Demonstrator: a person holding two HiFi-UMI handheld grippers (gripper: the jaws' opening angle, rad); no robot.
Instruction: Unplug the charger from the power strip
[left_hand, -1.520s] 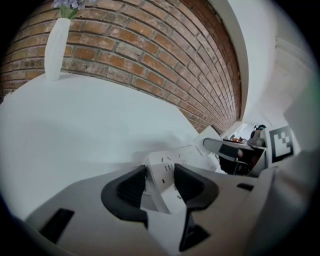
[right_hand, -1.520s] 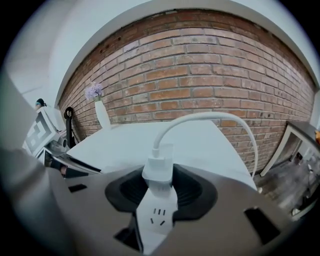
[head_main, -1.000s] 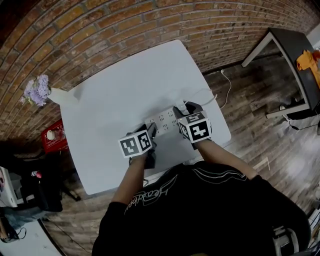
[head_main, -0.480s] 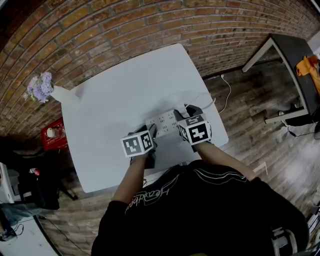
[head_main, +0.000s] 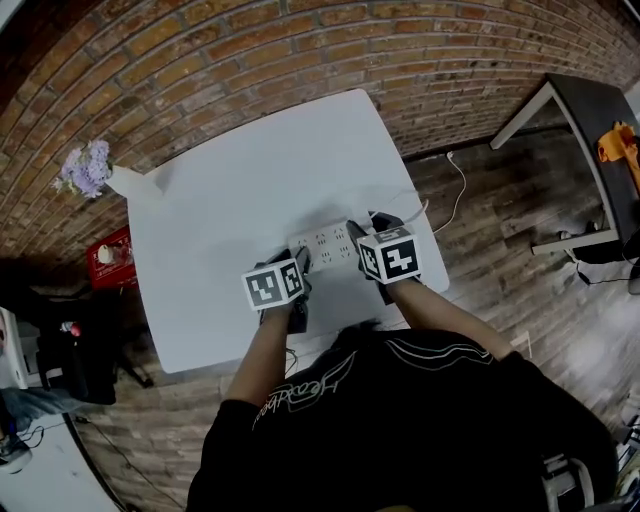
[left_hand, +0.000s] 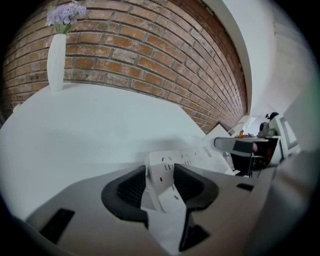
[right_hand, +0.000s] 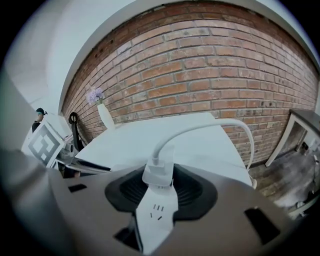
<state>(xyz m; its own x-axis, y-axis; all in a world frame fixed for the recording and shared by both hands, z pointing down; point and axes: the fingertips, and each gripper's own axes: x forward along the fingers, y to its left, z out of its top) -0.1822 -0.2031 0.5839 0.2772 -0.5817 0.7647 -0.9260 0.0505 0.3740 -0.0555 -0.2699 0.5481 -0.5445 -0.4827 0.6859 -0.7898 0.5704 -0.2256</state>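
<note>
Nothing moved: ridged black pads (left_hand: 125, 192) clamp boxy white power strip (left_hand: 161, 181) and charger (right_hand: 157, 172)

Left forearm (head_main: 262, 352) and right forearm (head_main: 432, 302) reach over the near bench edge, both grippers angled down, side by side. Left gripper (head_main: 301, 263) jaws clamp the power strip (left_hand: 163, 175) end. Right gripper (head_main: 363, 230) jaws are closed on the charger (right_hand: 159, 172), pads against its sides.

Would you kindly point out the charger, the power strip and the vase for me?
charger (right_hand: 159, 174): right gripper view, on the middle of its white body.
power strip (left_hand: 186, 157): left gripper view, on its socket face.
vase (left_hand: 56, 57): left gripper view, on its white body.
</note>
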